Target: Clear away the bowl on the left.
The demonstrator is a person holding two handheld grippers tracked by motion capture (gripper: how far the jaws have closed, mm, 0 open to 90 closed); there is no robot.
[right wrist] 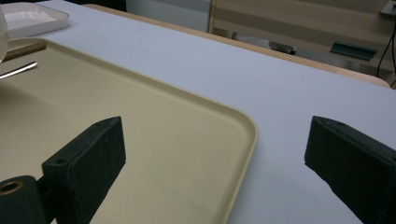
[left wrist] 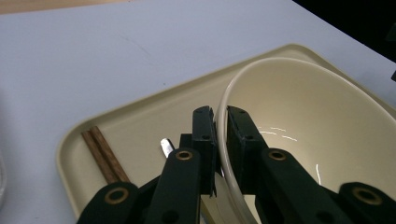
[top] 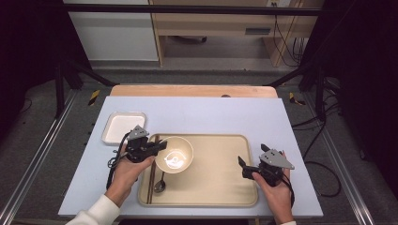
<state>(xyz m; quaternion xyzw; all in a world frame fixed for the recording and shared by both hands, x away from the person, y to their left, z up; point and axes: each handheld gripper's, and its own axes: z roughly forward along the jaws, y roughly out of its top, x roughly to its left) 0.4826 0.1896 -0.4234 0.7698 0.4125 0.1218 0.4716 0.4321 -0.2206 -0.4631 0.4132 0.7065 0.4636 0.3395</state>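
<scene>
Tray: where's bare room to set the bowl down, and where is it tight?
The tray's middle and right half are bare, between the bowl and the open right gripper at its right rim. The left end is crowded: chopsticks and spoon lie beside the left gripper, clamped on the bowl's rim.

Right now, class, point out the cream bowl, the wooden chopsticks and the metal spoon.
Cream round bowl point(top: 174, 154): high view, inner bottom.
Brown wooden chopsticks point(top: 152, 180): high view, middle of the pair.
Metal spoon point(top: 160, 186): high view, its scoop end.

Tray point(top: 225, 187) R half free.
</scene>
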